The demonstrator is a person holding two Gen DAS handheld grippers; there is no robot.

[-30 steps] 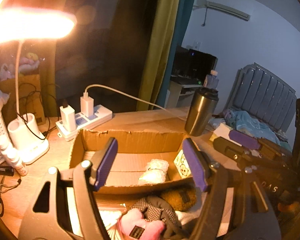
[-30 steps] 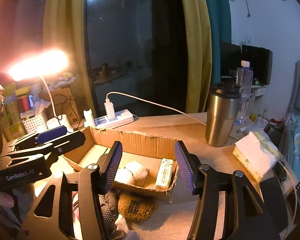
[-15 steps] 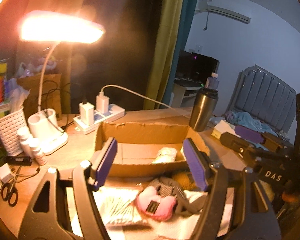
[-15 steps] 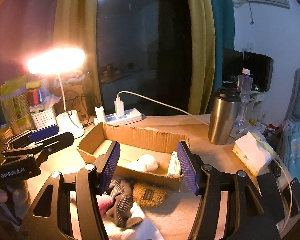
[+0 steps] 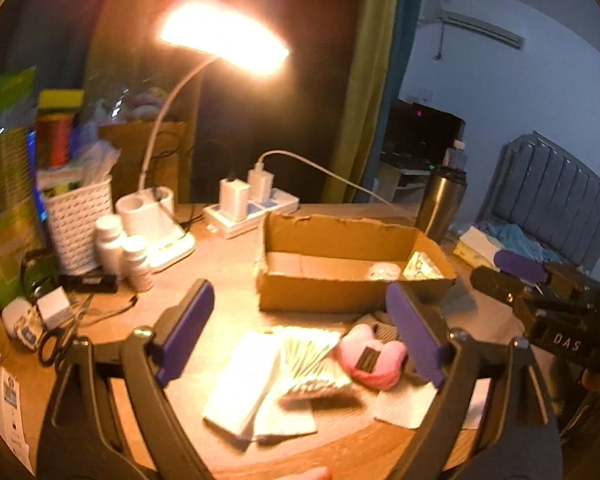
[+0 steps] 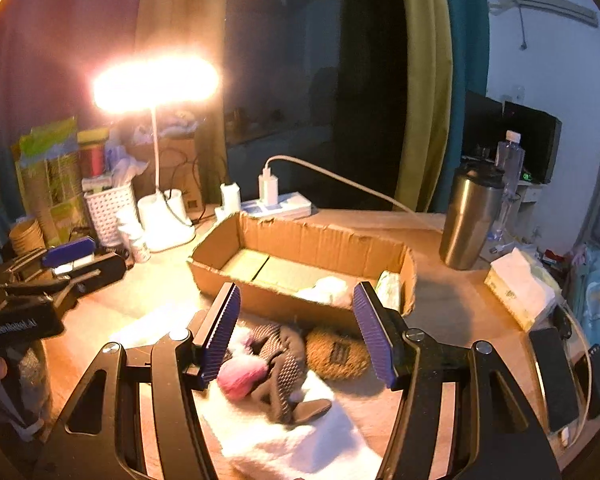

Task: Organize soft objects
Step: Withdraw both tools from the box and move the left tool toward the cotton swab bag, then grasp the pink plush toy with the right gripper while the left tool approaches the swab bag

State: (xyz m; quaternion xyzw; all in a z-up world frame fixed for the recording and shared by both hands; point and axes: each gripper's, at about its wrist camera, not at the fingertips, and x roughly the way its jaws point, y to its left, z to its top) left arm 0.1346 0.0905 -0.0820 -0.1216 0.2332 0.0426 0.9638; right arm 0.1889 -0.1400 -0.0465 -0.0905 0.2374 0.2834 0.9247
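Note:
A shallow cardboard box (image 5: 312, 300) (image 6: 260, 300) sits mid-table with a white soft ball (image 6: 326, 289) and a patterned packet (image 6: 388, 288) at its right end. In front of it lie white cloths (image 5: 248, 384), a pink plush (image 5: 370, 360) (image 6: 240, 374), a dark mesh fabric piece (image 6: 284, 364) and a brown fuzzy pad (image 6: 336, 354). My left gripper (image 5: 300, 332) is open and empty above the white cloths. My right gripper (image 6: 296, 332) is open and empty above the mesh piece and pink plush.
A lit desk lamp (image 5: 156, 220), power strip (image 5: 252, 210), white basket (image 5: 78, 220), bottles (image 5: 120, 248) and scissors (image 5: 56, 340) crowd the left. A steel tumbler (image 6: 468, 216) and tissue pack (image 6: 516, 288) stand right, phones (image 6: 552, 380) at the right edge.
Both grippers have pulled back and risen from the box; more of the table and the soft items in front of the box have come into view. Both stay open.

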